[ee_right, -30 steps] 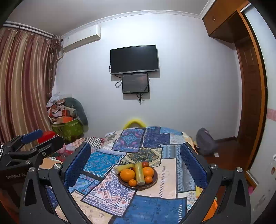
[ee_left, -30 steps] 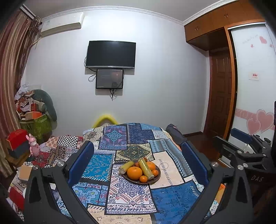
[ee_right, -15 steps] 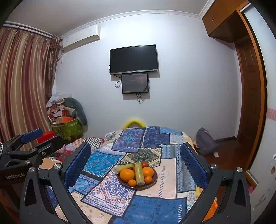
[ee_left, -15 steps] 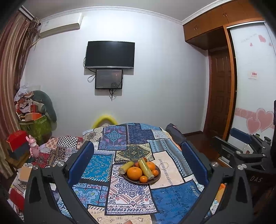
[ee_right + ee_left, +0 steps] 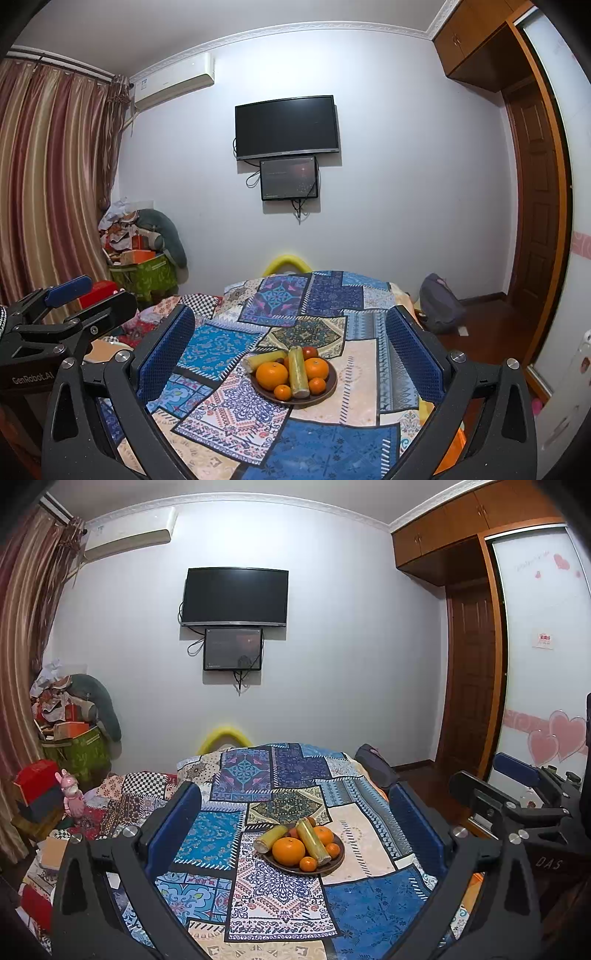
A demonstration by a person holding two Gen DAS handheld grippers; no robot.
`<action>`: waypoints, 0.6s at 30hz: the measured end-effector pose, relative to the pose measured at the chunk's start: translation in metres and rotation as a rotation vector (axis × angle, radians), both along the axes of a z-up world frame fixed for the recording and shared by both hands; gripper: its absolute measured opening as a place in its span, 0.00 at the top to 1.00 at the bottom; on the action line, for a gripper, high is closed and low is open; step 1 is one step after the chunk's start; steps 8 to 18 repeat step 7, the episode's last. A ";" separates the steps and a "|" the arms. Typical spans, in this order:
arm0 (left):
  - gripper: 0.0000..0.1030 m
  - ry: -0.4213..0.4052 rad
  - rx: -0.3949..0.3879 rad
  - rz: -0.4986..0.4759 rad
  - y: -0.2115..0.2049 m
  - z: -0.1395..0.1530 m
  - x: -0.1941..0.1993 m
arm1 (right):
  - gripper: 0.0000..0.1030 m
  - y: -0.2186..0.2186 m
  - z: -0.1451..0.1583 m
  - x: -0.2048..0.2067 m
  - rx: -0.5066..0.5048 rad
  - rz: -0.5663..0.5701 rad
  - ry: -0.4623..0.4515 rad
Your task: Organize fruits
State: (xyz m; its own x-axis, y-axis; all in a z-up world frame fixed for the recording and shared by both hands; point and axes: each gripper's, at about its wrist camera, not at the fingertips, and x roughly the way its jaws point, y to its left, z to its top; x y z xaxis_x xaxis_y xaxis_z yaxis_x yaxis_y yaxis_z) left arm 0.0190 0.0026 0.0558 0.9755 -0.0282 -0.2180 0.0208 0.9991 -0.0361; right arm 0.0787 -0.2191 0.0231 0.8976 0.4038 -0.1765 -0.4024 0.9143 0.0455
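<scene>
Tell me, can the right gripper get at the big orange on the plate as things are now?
Probably yes. The right gripper is open and empty, the big orange sits exposed at the plate's near left edge, and only bare patchwork cloth lies between them.

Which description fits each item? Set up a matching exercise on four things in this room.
Items:
1. plate
2. television
3. curtain
4. air conditioner

Descriptions:
A. striped, hanging at the left
B. high on the wall near the ceiling
C. on the patchwork cloth, holding fruit
D. dark screen on the far wall

Pairs: 1-C, 2-D, 3-A, 4-B
</scene>
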 end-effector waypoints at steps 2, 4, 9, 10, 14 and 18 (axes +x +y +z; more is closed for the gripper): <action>0.00 -0.001 -0.003 0.001 0.000 0.000 0.000 | 0.00 0.000 0.000 0.000 -0.001 0.000 0.000; 0.00 -0.001 -0.008 0.002 0.001 0.000 0.001 | 0.00 0.001 0.000 0.000 -0.004 0.000 0.000; 0.00 0.006 -0.012 0.005 0.002 -0.001 0.003 | 0.00 0.002 0.001 0.000 -0.007 -0.001 0.001; 0.00 0.006 -0.012 0.005 0.002 -0.001 0.003 | 0.00 0.002 0.001 0.000 -0.007 -0.001 0.001; 0.00 0.006 -0.012 0.005 0.002 -0.001 0.003 | 0.00 0.002 0.001 0.000 -0.007 -0.001 0.001; 0.00 0.006 -0.012 0.005 0.002 -0.001 0.003 | 0.00 0.002 0.001 0.000 -0.007 -0.001 0.001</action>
